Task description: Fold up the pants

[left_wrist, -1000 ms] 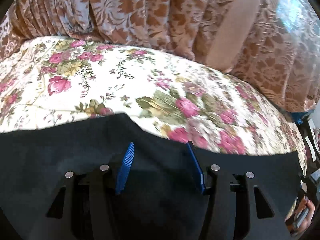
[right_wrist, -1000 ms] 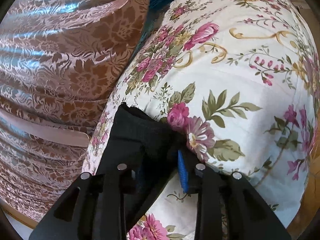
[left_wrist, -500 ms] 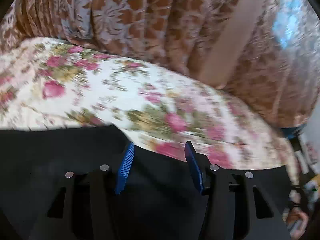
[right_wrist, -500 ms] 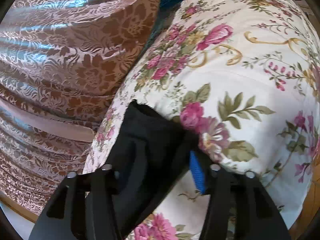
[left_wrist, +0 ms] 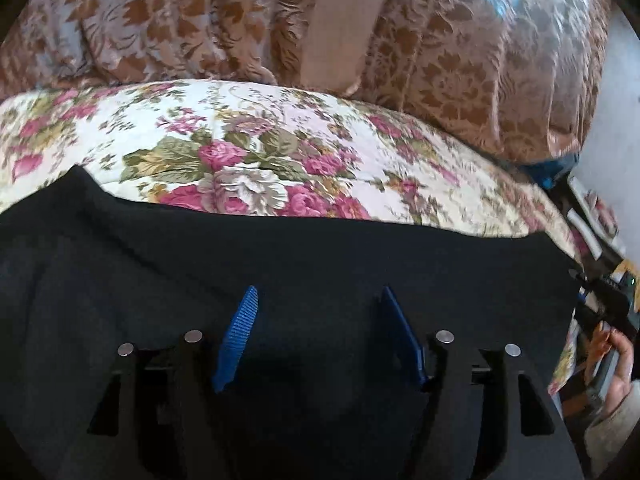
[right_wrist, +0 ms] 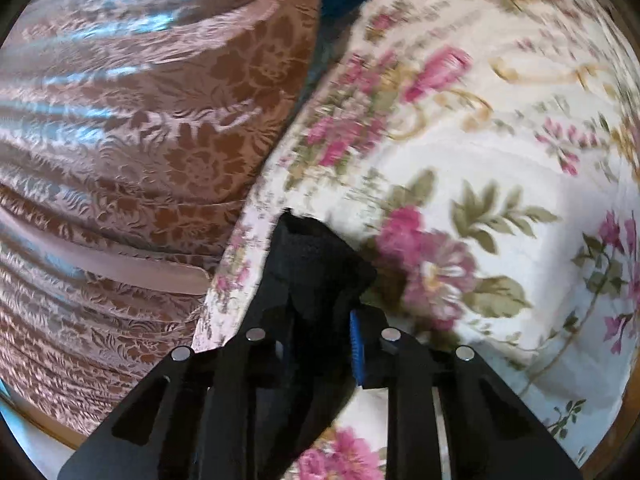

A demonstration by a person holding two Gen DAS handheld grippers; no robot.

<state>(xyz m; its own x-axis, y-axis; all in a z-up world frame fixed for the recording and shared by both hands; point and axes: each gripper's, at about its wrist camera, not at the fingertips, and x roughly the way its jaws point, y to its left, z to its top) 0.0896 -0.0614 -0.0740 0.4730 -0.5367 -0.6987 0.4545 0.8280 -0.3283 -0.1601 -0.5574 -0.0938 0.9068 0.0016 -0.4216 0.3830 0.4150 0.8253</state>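
Left gripper [left_wrist: 316, 300] fingers spread wide over the pants [left_wrist: 320, 256]; right gripper [right_wrist: 320, 320] fingers pinch a pants corner above the bed [right_wrist: 500, 184]

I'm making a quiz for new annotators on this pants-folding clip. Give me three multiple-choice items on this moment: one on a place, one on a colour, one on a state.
1. Where do the black pants lie?
A. on the floral bedspread
B. on a wooden floor
C. in a basket

2. What colour are the pads of the left tool?
A. red
B. blue
C. white

3. How does the right tool stand?
A. wide open, holding nothing
B. shut on a fold of the pants
C. shut on the brown curtain

Answers: 1 A, the dark cloth spreads over the floral bedspread in the left wrist view. 2 B, both ribbed pads are blue. 3 B, black fabric bunches up between its narrow fingers in the right wrist view; the brown curtain hangs apart, beside the bed.
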